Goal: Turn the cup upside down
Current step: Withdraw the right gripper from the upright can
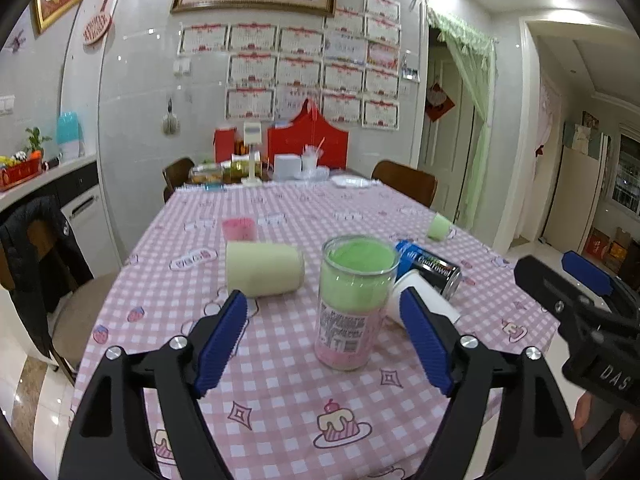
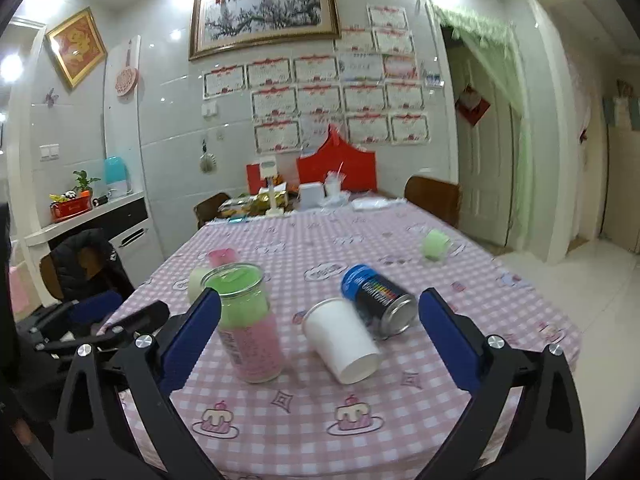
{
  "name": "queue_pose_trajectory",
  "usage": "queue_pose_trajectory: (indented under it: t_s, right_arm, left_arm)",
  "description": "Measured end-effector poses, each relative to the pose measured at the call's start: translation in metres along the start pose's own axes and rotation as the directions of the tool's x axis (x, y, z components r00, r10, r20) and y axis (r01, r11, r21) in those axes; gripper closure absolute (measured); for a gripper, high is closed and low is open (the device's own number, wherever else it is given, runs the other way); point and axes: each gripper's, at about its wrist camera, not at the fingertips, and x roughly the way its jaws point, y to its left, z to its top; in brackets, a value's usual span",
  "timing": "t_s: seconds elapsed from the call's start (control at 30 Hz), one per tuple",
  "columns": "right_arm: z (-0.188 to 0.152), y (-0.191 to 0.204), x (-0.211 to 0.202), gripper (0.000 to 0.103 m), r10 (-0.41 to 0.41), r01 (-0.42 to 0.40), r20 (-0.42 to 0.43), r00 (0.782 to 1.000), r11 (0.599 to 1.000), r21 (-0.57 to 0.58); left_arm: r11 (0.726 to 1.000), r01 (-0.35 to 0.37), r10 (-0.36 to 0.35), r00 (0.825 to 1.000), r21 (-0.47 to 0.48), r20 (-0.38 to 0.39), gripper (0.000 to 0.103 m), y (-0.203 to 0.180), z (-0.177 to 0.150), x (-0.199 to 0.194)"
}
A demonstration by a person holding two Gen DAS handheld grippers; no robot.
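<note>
A clear glass cup stands on the pink checked tablecloth with its open mouth down, a green and a pink cup stacked inside; it also shows in the right wrist view. My left gripper is open, its blue pads apart on either side of the glass cup, a little nearer than it. My right gripper is open and empty. A white paper cup lies on its side between its fingers, farther out. The right gripper's body shows at the right of the left wrist view.
A cream cup lies on its side at left. A pink cup stands behind it. A black can with a blue end lies against the white cup. A green cup lies far right. Chairs and clutter stand at the table's far end.
</note>
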Motion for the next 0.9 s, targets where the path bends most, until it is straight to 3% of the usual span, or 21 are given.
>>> queue_pose_trajectory:
  t_s: [0.33, 0.9]
  right_arm:
    - [-0.007, -0.006, -0.007, 0.007, -0.054, 0.057, 0.061, 0.997, 0.998, -0.042]
    - [-0.013, -0.009, -0.008, 0.007, -0.080, 0.084, 0.087, 0.993, 0.995, -0.046]
  left_arm:
    - [0.998, -0.051, 0.045, 0.992, 0.047, 0.114, 0.024, -0.020, 0.004, -0.022]
    - [0.994, -0.067, 0.051, 0.982, 0.084, 0.180, 0.024, -0.033, 0.003, -0.024]
